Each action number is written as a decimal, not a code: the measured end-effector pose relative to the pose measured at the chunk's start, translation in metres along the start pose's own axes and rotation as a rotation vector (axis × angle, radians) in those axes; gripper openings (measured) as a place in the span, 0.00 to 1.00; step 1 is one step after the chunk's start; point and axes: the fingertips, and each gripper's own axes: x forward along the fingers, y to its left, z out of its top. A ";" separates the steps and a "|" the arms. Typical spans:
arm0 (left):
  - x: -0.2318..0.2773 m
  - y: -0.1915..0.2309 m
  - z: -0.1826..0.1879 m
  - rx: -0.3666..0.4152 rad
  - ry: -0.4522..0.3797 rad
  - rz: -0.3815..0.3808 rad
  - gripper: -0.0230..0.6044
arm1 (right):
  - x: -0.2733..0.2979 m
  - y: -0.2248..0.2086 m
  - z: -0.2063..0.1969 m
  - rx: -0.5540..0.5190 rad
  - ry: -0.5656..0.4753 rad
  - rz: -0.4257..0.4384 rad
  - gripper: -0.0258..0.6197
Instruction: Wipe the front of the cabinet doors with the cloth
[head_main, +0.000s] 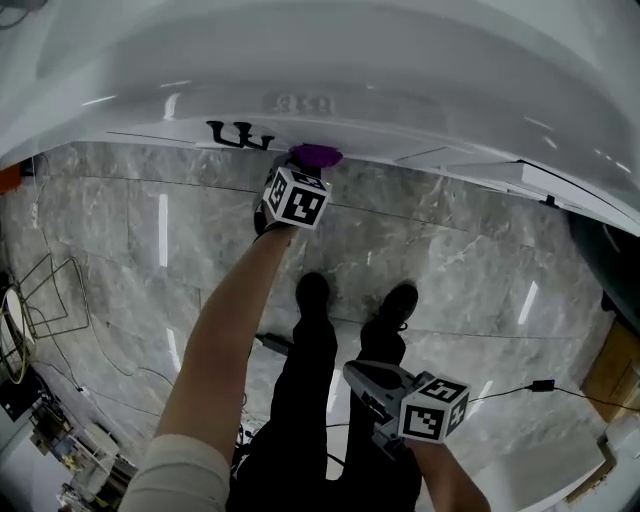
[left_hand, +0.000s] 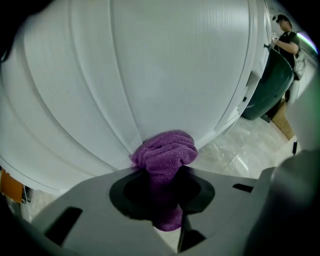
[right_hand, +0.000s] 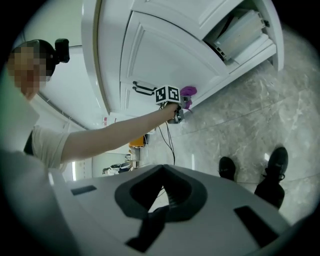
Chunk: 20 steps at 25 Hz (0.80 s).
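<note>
A bunched purple cloth (left_hand: 165, 152) is clamped in my left gripper (left_hand: 167, 170) and pressed against the white cabinet door (left_hand: 165, 65) near its bottom edge. From the head view the cloth (head_main: 316, 155) sits just right of a black door handle (head_main: 240, 135), with the left gripper (head_main: 300, 172) stretched out to it below the cabinet door (head_main: 300, 60). My right gripper (head_main: 362, 378) hangs back low beside the person's legs, far from the cabinet; its jaws (right_hand: 162, 212) look shut with nothing between them. The right gripper view also catches the cloth (right_hand: 188, 91) and handle (right_hand: 144, 89).
Grey marble floor (head_main: 450, 260) runs under the cabinet. Cables and a wire rack (head_main: 50, 295) lie at the left, a cardboard box (head_main: 615, 370) at the right. A dark green bin (left_hand: 272, 85) and another person (left_hand: 286, 35) stand further along the cabinet. An open compartment (right_hand: 240, 30) shows higher up.
</note>
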 end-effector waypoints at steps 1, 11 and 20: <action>0.009 0.002 -0.010 0.020 0.024 0.008 0.21 | 0.000 -0.005 0.000 -0.002 0.004 -0.007 0.05; -0.126 -0.063 0.057 0.069 -0.178 -0.083 0.21 | -0.025 0.019 0.020 -0.025 -0.041 0.006 0.05; -0.273 -0.082 0.187 -0.041 -0.544 -0.027 0.21 | -0.028 0.047 0.016 -0.058 -0.008 0.009 0.05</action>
